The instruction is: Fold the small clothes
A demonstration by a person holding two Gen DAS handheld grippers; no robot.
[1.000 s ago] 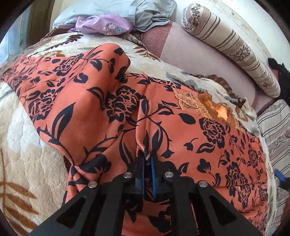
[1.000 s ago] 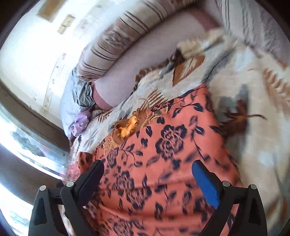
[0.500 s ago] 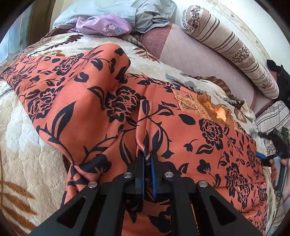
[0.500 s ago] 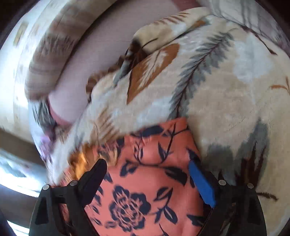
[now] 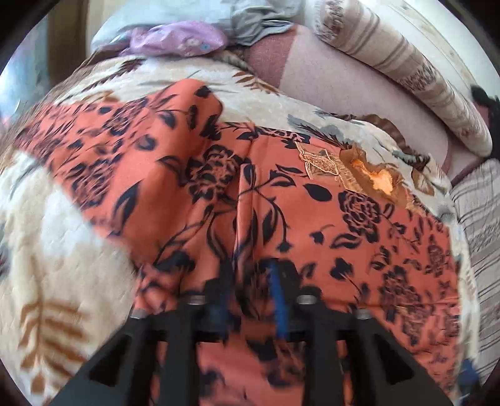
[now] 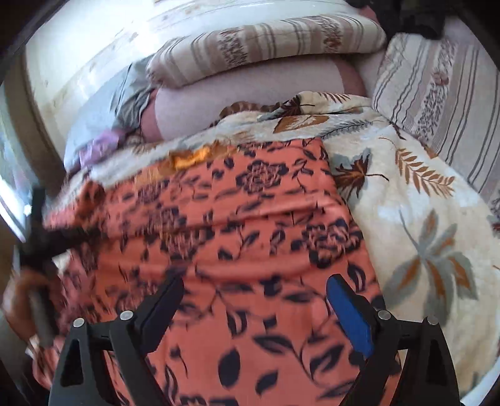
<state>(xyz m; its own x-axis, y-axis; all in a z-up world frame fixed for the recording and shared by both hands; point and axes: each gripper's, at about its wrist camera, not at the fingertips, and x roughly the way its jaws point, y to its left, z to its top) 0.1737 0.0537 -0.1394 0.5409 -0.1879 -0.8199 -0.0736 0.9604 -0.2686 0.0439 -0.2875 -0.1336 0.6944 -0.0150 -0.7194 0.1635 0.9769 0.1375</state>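
Observation:
An orange garment with a black flower print [image 5: 187, 175] lies spread on a cream leaf-patterned blanket [image 5: 47, 250]. A raised crease runs down its middle toward my left gripper [image 5: 250, 281]. That gripper is blurred and its jaws are opening; the crease lies loose in the gap and the pads do not press it. In the right wrist view the garment [image 6: 250, 218] fills the middle. My right gripper [image 6: 254, 281] hovers over it, wide open with nothing between its fingers. At that view's left edge the left gripper [image 6: 37, 237] shows as a dark blur held by a hand.
A striped bolster [image 5: 406, 71] and a pink mattress edge [image 5: 343, 84] run along the back wall. Purple cloth [image 5: 181, 40] and grey cloth [image 5: 256, 15] are piled at the back. A striped cushion [image 6: 437, 93] lies right of the blanket [image 6: 422, 218].
The left gripper's jaws have parted from the pinched crease and it has lifted slightly. The right gripper has swung from the garment's far corner back over its middle, still open.

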